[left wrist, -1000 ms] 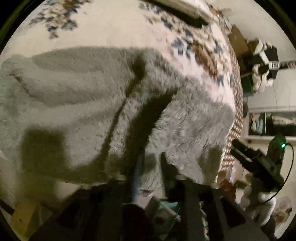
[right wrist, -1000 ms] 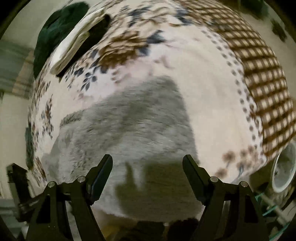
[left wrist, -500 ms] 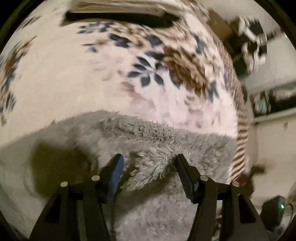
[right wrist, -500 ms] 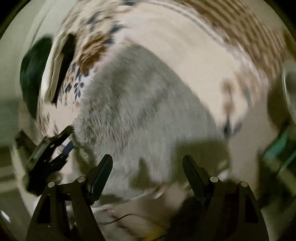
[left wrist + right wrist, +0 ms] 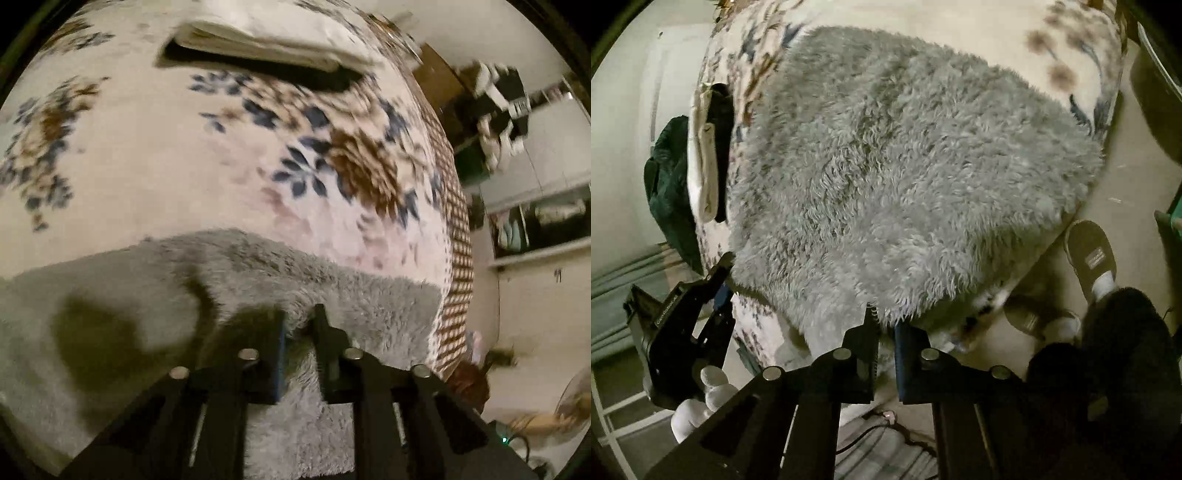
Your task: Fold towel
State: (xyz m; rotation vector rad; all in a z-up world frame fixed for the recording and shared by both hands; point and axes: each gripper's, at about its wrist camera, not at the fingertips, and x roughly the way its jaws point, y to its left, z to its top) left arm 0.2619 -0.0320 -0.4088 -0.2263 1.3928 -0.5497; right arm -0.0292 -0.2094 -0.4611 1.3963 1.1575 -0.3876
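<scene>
Pinching the near edge of the grey fluffy towel [image 5: 905, 177] spread on the floral bedspread [image 5: 184, 166], the left gripper [image 5: 299, 325] and right gripper [image 5: 884, 328] are both clenched on it, its bulk lying ahead toward the far side.
</scene>
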